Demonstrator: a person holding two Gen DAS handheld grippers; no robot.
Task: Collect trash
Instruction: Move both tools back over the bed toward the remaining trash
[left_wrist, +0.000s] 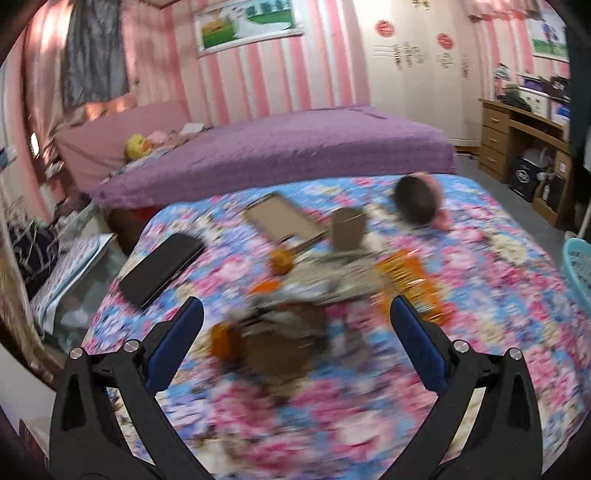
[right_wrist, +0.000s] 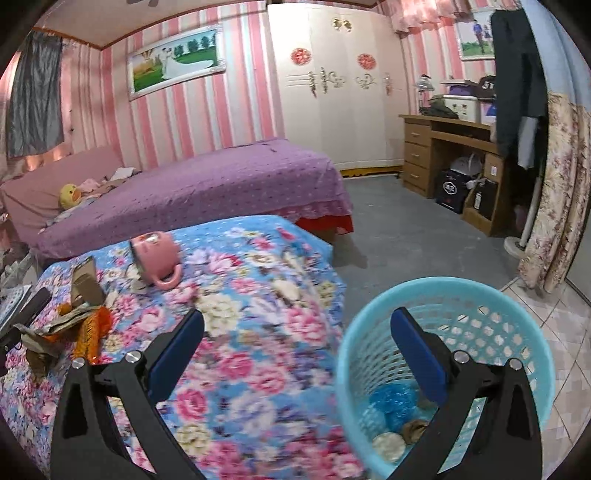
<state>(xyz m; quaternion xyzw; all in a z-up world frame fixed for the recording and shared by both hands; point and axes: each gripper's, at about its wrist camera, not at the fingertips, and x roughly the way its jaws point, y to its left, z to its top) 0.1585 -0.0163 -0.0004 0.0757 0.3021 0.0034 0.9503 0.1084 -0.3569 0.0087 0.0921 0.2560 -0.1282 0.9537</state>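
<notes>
Floral-cloth desk (left_wrist: 480, 295): trash pile (left_wrist: 295, 291) mid-top, basket (right_wrist: 461, 299) at right edge. Left tongs (left_wrist: 295, 314), right tongs (right_wrist: 297, 325) wide open, empty. Step: reaching; next, left closes on pile

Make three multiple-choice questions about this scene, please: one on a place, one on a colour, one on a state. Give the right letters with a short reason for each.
1. Where does the pile of trash lie?
A. on the floral cloth
B. on the purple bed
C. on the wooden desk

2. What colour is the basket?
A. red
B. light blue
C. black

3. How does the pink mug stand?
A. upright
B. upside down
C. on its side

Right letters:
1. A: the pile of trash lies on the floral cloth, ahead of the open left claw.
2. B: the basket is light blue plastic mesh, below the open right claw, with some trash already inside.
3. C: the pink mug lies on its side, its handle toward the camera.
</notes>
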